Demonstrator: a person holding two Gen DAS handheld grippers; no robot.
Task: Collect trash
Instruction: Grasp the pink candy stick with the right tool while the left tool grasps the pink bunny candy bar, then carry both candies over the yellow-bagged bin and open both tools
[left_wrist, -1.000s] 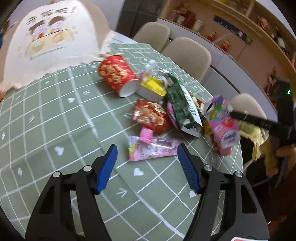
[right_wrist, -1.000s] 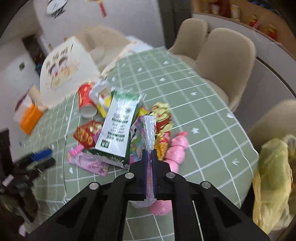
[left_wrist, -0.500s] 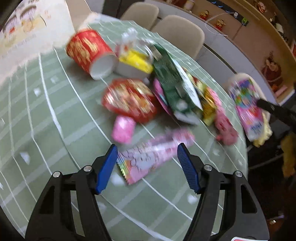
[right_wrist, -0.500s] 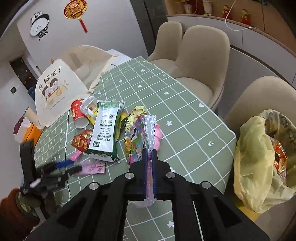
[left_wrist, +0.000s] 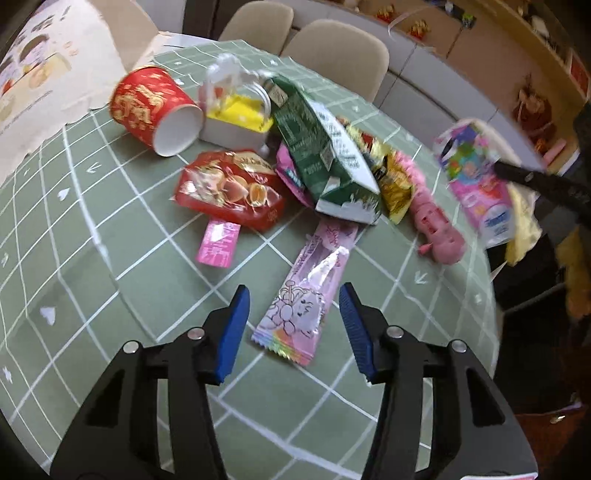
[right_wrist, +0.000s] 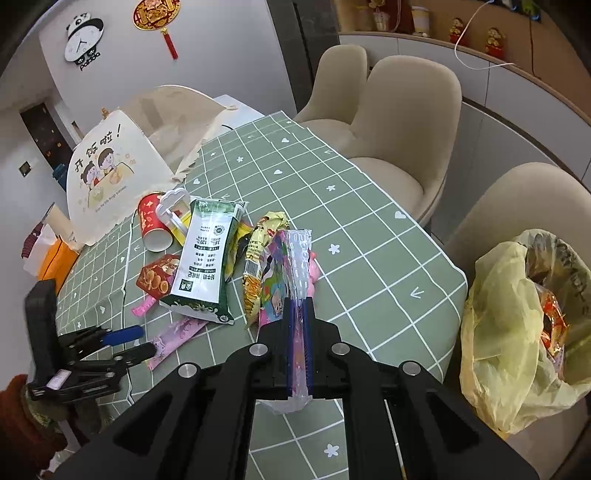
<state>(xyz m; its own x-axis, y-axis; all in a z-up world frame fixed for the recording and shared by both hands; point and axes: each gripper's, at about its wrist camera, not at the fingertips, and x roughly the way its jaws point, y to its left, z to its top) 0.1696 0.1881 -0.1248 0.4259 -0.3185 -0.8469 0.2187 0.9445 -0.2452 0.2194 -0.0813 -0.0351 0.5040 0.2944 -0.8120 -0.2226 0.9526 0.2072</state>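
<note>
My left gripper (left_wrist: 293, 326) is open, its blue pads on either side of the near end of a long pink candy wrapper (left_wrist: 306, 291) lying on the green checked tablecloth (left_wrist: 74, 240). My right gripper (right_wrist: 299, 325) is shut on a colourful cartoon wrapper (right_wrist: 286, 266) and holds it above the table edge; it also shows in the left wrist view (left_wrist: 476, 184). A yellow trash bag (right_wrist: 517, 332) hangs open at the right, beside the table.
A trash pile lies on the table: a red paper cup (left_wrist: 155, 107), a white and yellow box (left_wrist: 236, 118), a green carton (left_wrist: 325, 155), a red snack bag (left_wrist: 229, 188), a small pink packet (left_wrist: 218, 243), a yellow wrapper (left_wrist: 391, 184), a pink toy (left_wrist: 436, 225). Beige chairs (right_wrist: 402, 122) stand behind.
My left gripper has moved forward and down, so the long pink wrapper now lies between its open pads. My right gripper has lifted and pulled back with its wrapper; the yellow bag has come into view.
</note>
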